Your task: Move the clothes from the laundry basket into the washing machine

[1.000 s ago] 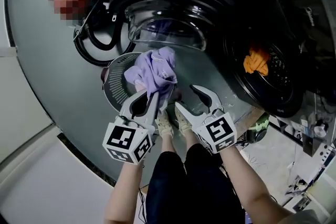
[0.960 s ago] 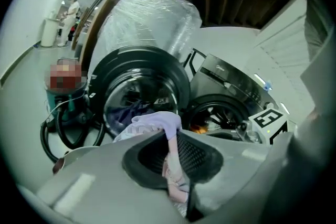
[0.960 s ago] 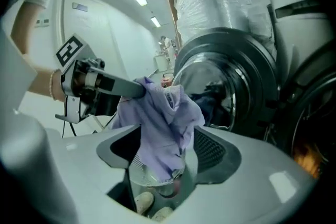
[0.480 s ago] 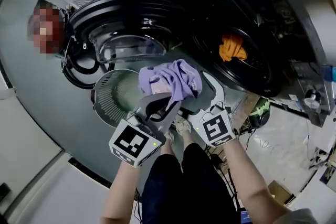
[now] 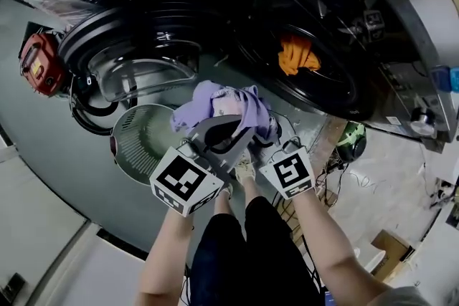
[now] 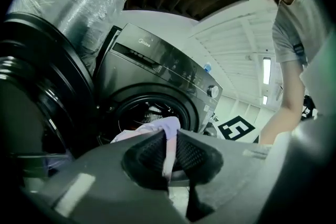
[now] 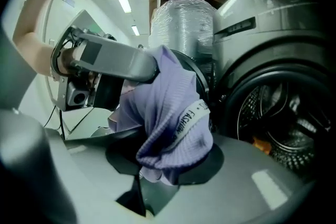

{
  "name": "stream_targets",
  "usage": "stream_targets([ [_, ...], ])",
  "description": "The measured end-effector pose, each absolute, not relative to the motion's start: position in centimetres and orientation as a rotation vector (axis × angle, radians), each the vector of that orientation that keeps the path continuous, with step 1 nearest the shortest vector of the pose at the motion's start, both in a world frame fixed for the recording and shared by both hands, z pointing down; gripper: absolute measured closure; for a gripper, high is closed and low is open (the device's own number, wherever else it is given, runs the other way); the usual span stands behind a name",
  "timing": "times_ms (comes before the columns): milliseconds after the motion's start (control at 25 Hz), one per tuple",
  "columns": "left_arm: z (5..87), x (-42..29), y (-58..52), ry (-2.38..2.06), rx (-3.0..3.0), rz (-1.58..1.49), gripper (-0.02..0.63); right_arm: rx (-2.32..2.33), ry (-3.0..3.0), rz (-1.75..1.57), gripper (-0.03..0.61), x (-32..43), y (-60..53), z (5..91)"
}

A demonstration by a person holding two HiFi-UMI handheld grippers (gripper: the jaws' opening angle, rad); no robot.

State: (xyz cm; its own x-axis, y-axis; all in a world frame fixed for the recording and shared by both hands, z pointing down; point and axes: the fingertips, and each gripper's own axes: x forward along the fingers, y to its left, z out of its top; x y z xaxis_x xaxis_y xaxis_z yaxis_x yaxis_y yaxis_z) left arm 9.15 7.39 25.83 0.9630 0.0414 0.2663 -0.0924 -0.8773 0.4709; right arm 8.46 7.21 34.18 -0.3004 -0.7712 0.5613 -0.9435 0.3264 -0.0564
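A lavender knit garment (image 5: 224,105) hangs in the air in front of the washing machine's drum opening (image 5: 308,46), above and to the right of the round grey laundry basket (image 5: 140,142). My left gripper (image 5: 238,124) is shut on the garment from the left; its jaws pinch a fold of cloth (image 6: 169,136). My right gripper (image 5: 276,131) is shut on the garment's other side, where the bunched cloth (image 7: 176,123) fills its jaws. An orange cloth (image 5: 297,55) lies inside the drum (image 7: 273,123). The basket looks bare inside.
The machine's round glass door (image 5: 140,57) stands open to the left of the drum, just above the basket. A red object (image 5: 39,64) sits at the far left on the floor. Plastic-wrapped ducting (image 6: 79,2) rises above the door. My legs and feet are below the grippers.
The garment has been lifted out of the basket and carried right toward the drum. My right gripper, open and apart a second ago, has shut on the garment.
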Motion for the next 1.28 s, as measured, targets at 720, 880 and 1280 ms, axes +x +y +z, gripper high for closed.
stream_targets([
  [720, 35.4, 14.6, 5.9, -0.225, 2.588, 0.476, 0.444, 2.133, -1.663, 0.707, 0.460, 24.4, 9.3, 38.7],
  [880, 38.4, 14.2, 5.4, -0.255, 2.539, 0.498, 0.464, 2.234, -1.564, 0.728, 0.460, 27.2, 8.1, 41.5],
  [1280, 43.5, 14.1, 5.0, -0.283, 2.463, 0.516, 0.612, 2.531, -1.362, 0.660, 0.466, 37.2, 3.3, 44.2],
])
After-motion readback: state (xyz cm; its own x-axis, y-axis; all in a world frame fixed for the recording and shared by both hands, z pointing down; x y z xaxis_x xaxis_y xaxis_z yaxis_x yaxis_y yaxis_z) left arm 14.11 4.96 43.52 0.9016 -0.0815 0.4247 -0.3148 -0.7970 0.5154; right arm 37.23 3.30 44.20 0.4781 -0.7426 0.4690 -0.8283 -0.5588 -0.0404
